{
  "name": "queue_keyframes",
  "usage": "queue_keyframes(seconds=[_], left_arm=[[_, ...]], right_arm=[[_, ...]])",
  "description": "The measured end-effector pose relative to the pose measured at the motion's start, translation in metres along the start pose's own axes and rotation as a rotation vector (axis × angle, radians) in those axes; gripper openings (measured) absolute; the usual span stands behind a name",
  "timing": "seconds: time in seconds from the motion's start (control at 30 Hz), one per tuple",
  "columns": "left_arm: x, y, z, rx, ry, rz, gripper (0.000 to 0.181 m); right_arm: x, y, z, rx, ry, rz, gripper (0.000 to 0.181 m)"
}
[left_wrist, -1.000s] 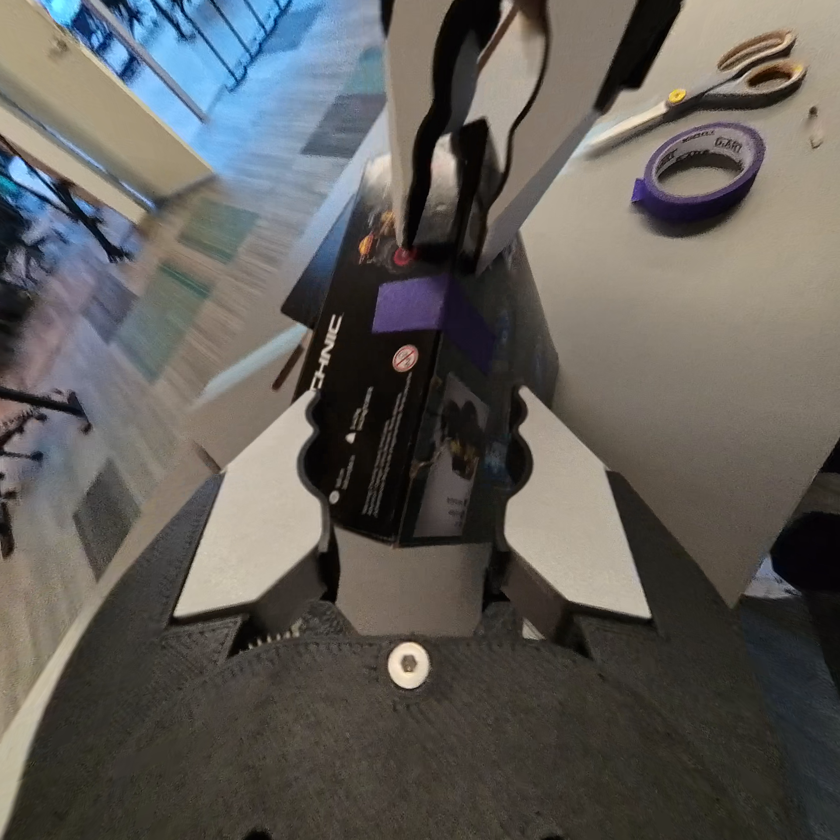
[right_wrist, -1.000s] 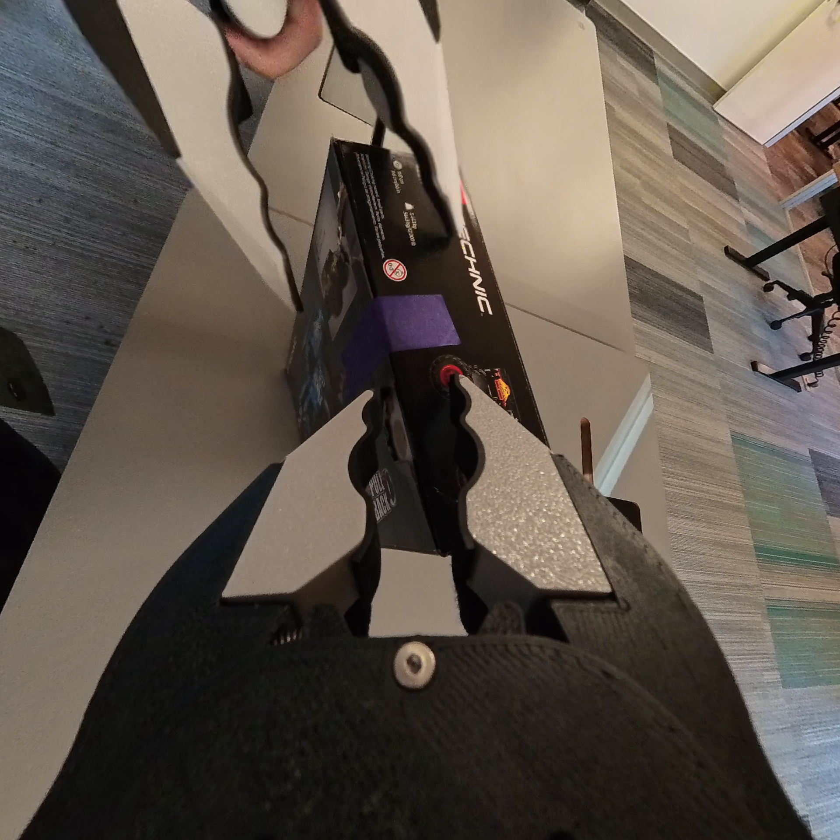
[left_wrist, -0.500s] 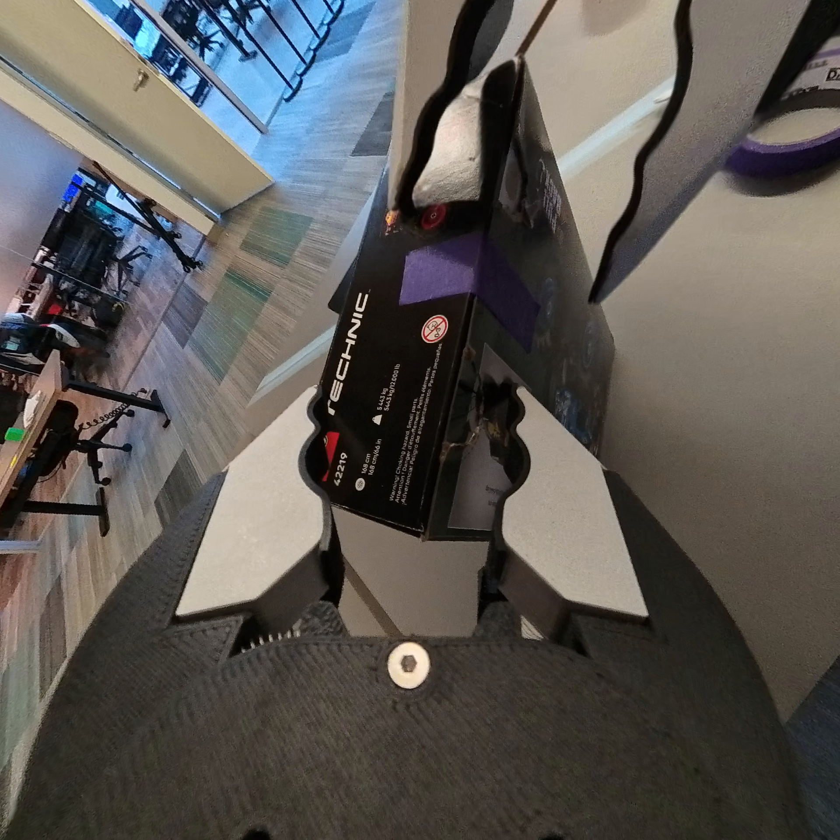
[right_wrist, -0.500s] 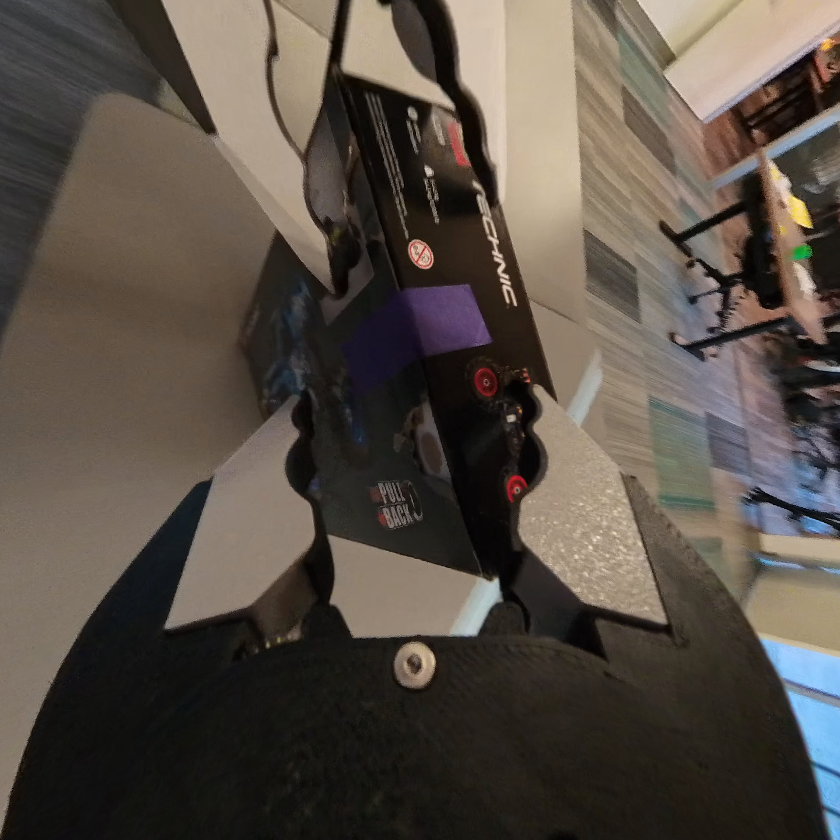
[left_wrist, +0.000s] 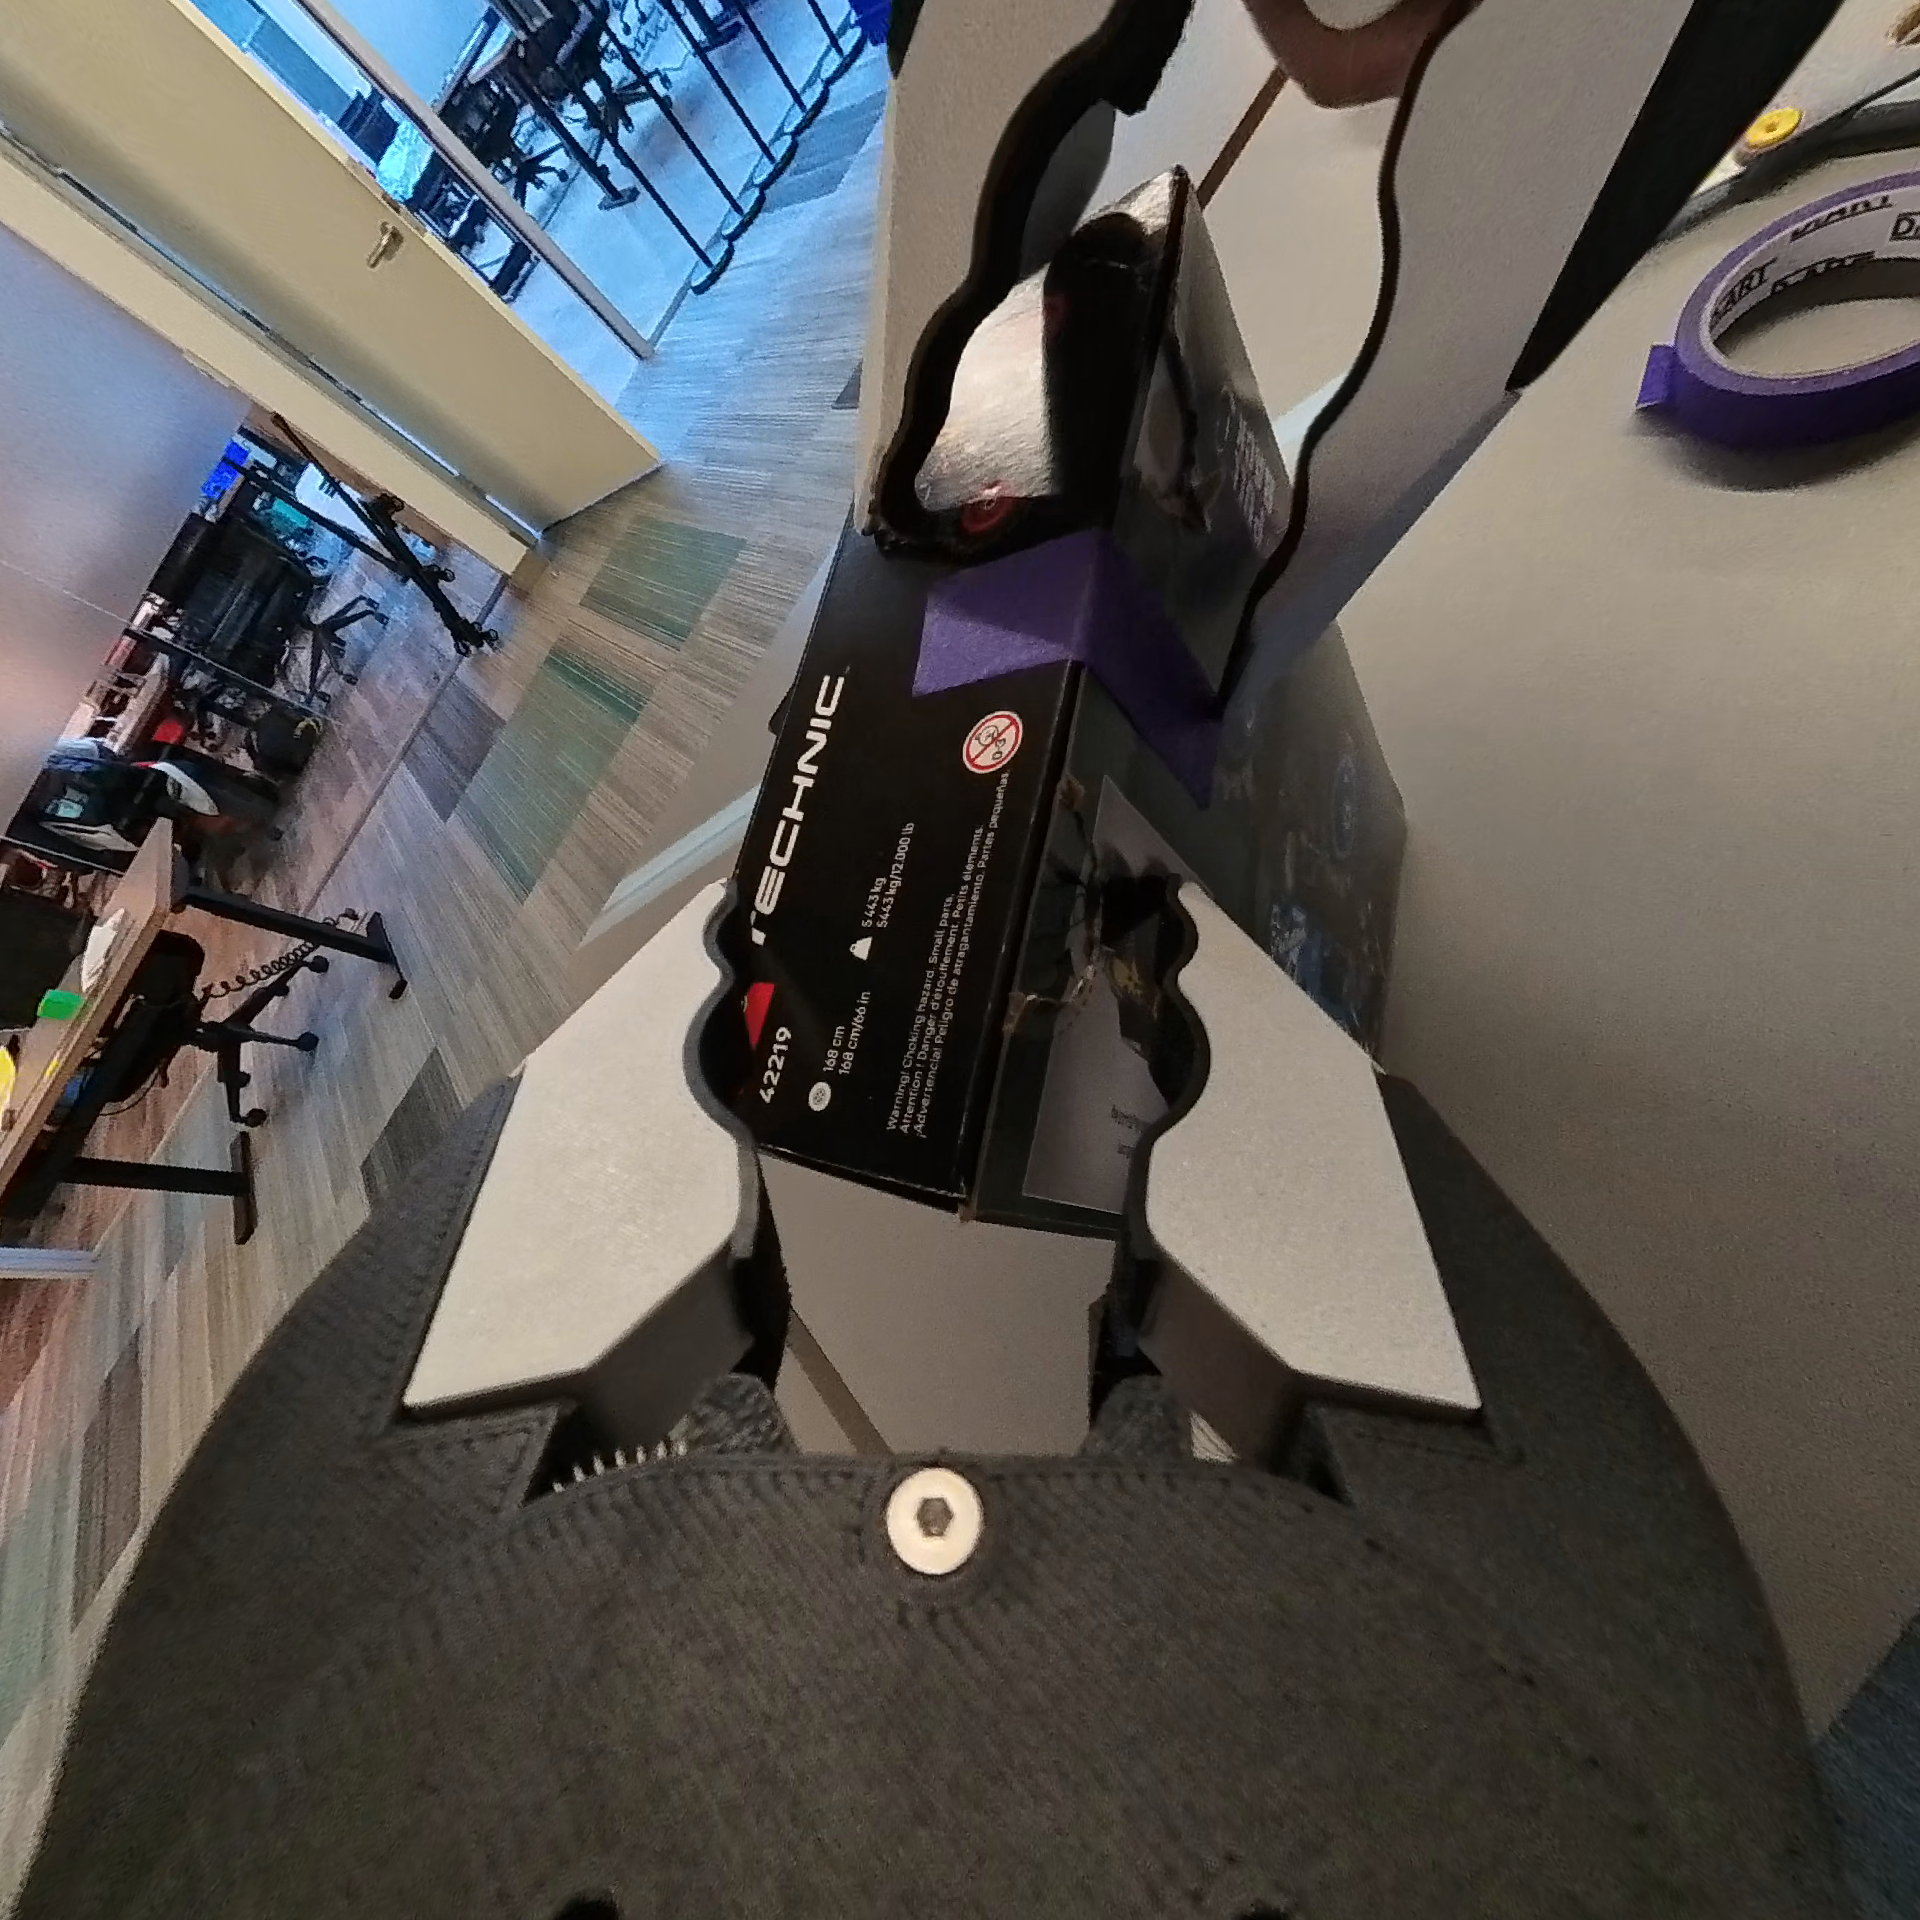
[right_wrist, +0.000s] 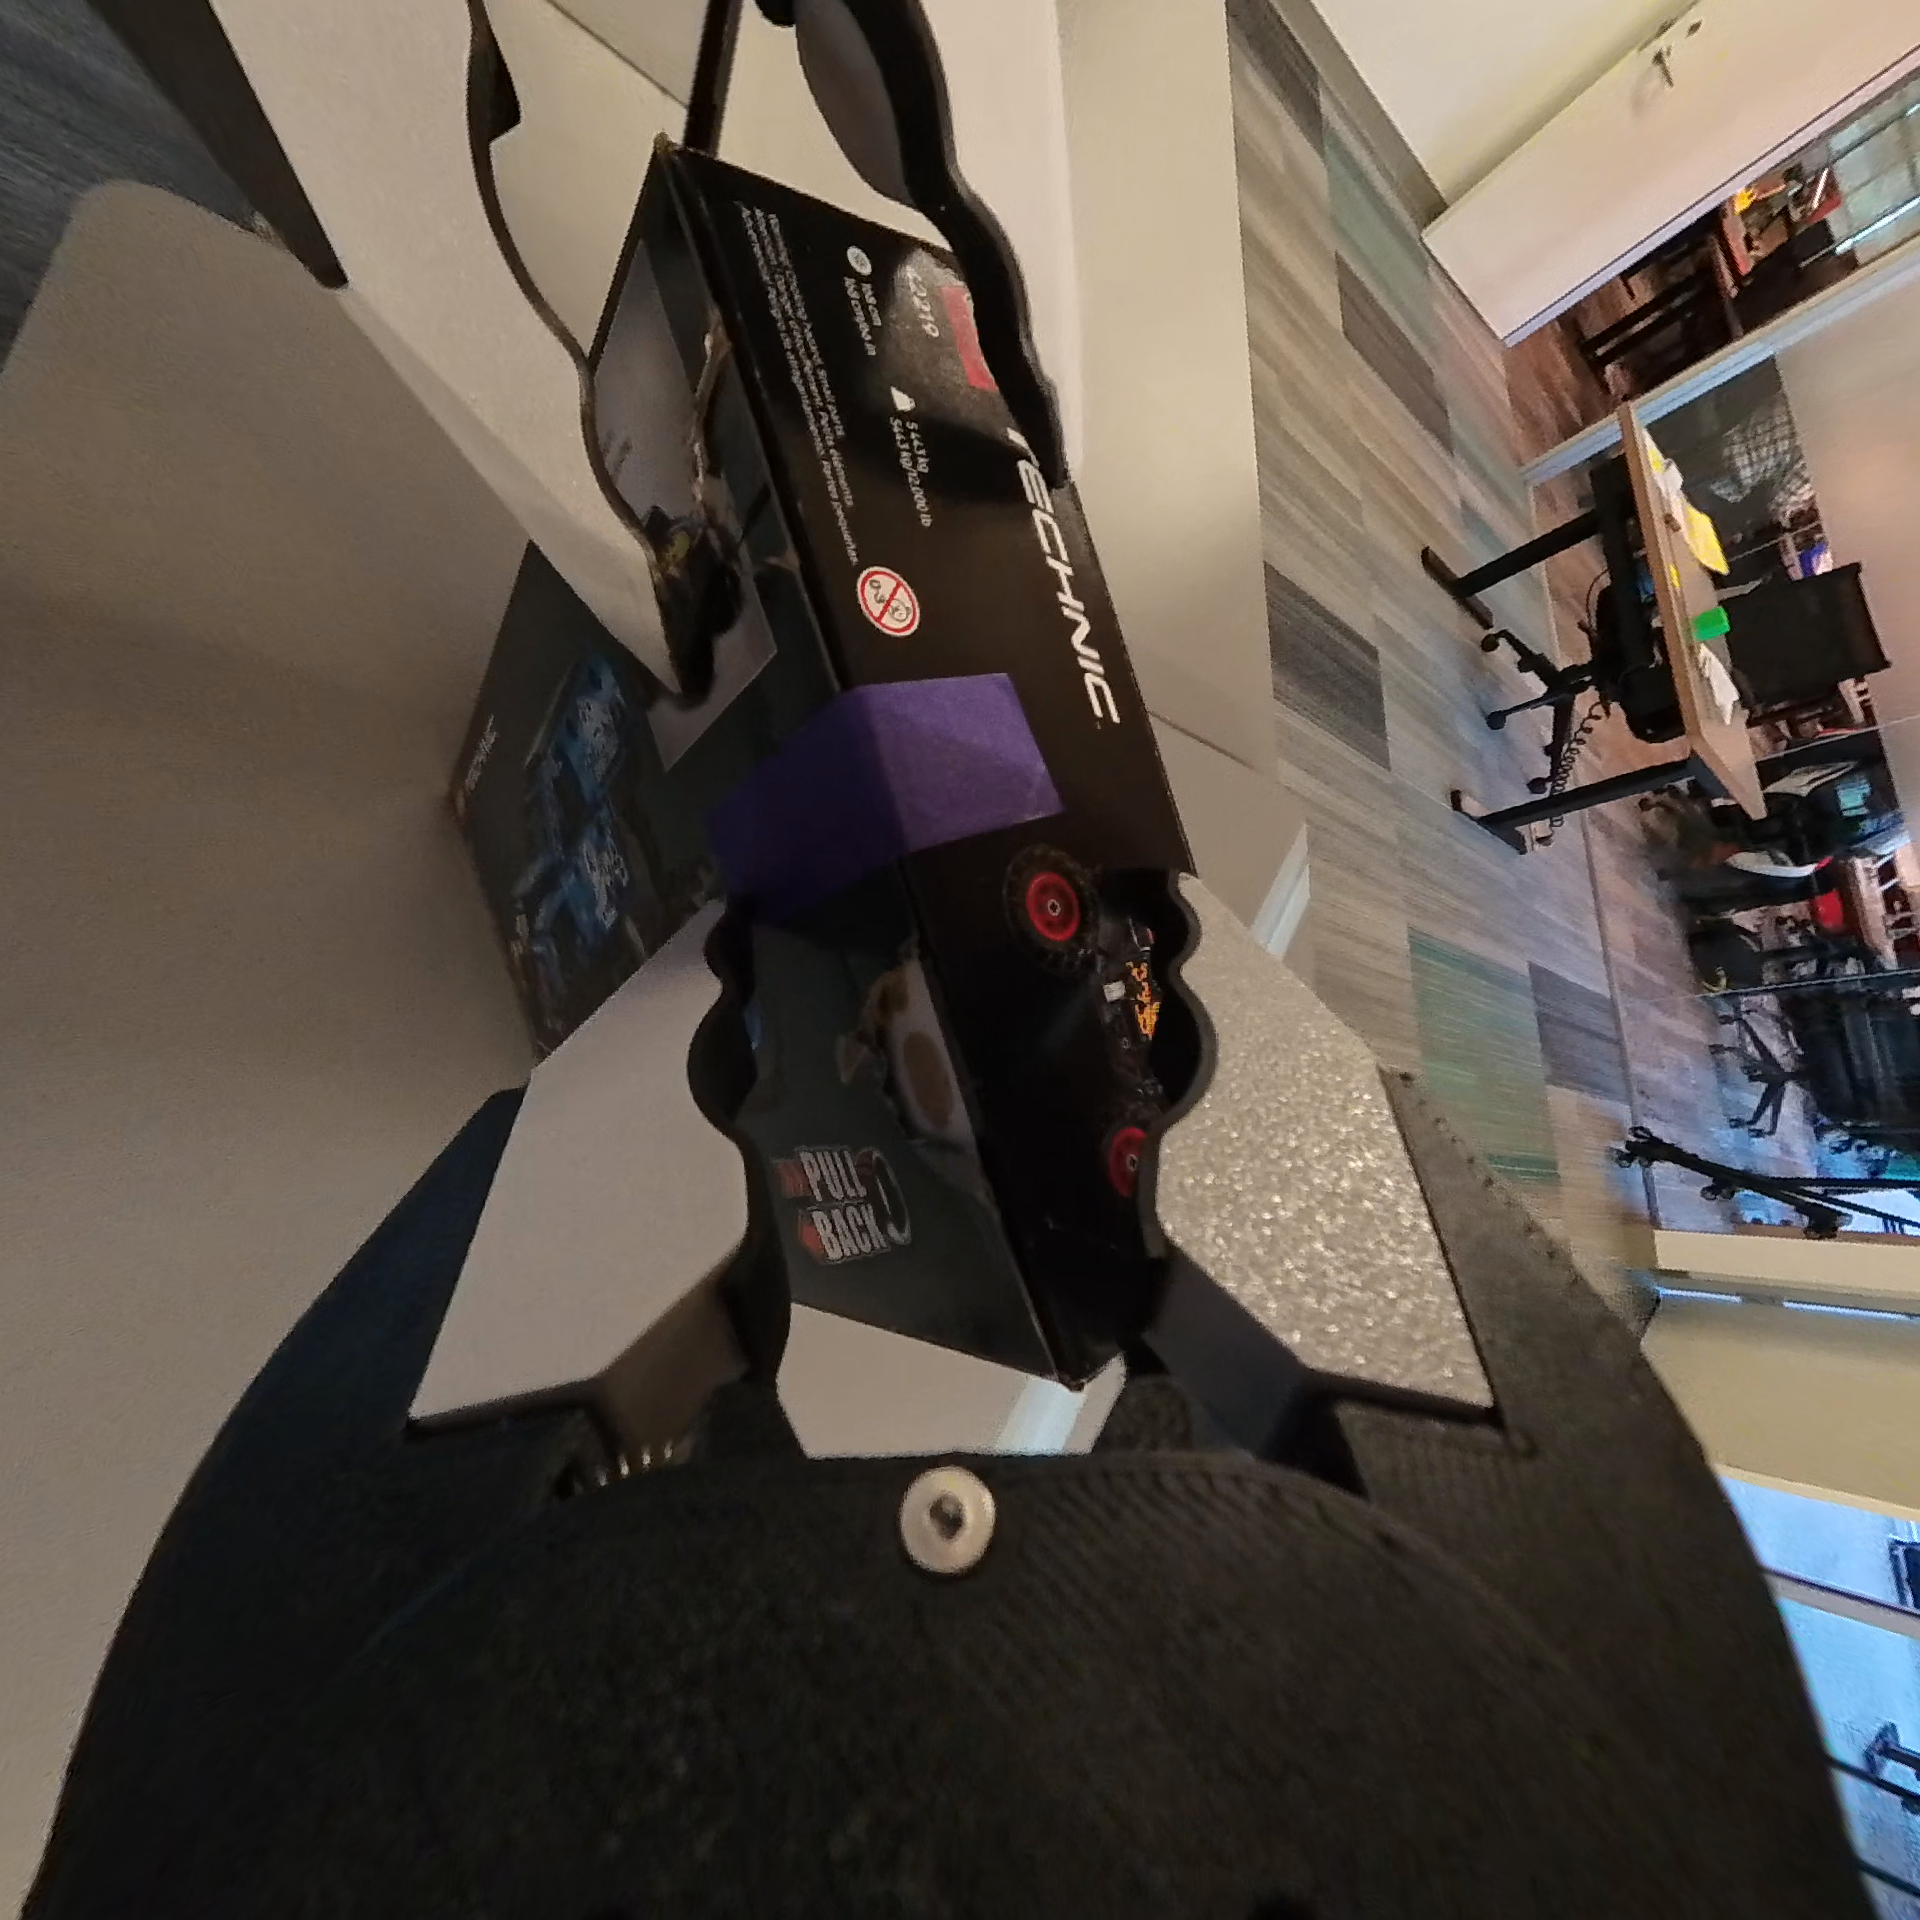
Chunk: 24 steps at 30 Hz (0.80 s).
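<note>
A black toy box (left_wrist: 894, 883) with a strip of purple tape (left_wrist: 1018, 623) folded over its top edge stands on edge over the grey table (left_wrist: 1662, 935). My left gripper (left_wrist: 951, 935) is shut on its near end. My right gripper (left_wrist: 1060, 613) clamps the far end, one finger on the narrow top face and one on the wide side. In the right wrist view my right gripper (right_wrist: 951, 935) is shut on the box (right_wrist: 935, 499) just below the tape (right_wrist: 894, 758), and my left gripper (right_wrist: 862, 571) holds the other end. I cannot tell whether the box's lower edge touches the table (right_wrist: 208, 727).
A roll of purple tape (left_wrist: 1787, 343) and scissors (left_wrist: 1787, 125) lie on the table to the right. The table edge runs just left of the box. Beyond it lie carpeted floor, a desk (right_wrist: 1683, 623) and office chairs. A hand (left_wrist: 1340, 62) shows behind the right gripper.
My right gripper let go of a thin pinch at the box's end corner, opened wide and closed across the box's full thickness. Both views have tilted. My left gripper kept its hold.
</note>
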<state>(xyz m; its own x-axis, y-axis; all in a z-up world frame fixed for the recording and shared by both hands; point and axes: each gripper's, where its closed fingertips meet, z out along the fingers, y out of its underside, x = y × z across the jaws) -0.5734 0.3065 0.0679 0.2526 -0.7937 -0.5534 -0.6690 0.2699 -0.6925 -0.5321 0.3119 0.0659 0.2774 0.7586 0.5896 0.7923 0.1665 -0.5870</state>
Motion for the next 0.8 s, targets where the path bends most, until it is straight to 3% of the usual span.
queue_keyframes(seconds=[0.27,0.47,0.53,0.63,0.8], left_arm=[[-0.001,0.0,0.0,0.009,-0.003,0.002,0.076],[-0.001,-0.001,0.0,0.016,-0.002,0.0,0.076],[-0.001,-0.001,0.0,0.017,0.0,-0.001,0.077],[-0.001,-0.001,0.0,0.019,0.001,-0.003,0.077],[0.0,-0.001,0.0,0.018,0.0,-0.001,0.077]], right_arm=[[0.001,0.0,-0.002,0.01,-0.028,0.019,0.073],[0.003,-0.004,-0.01,0.054,-0.073,0.076,0.06],[0.002,-0.002,-0.008,0.049,-0.057,0.051,0.067],[-0.005,0.005,0.002,-0.021,-0.01,-0.037,0.094],[0.0,-0.002,0.007,-0.021,0.053,0.016,0.09]])
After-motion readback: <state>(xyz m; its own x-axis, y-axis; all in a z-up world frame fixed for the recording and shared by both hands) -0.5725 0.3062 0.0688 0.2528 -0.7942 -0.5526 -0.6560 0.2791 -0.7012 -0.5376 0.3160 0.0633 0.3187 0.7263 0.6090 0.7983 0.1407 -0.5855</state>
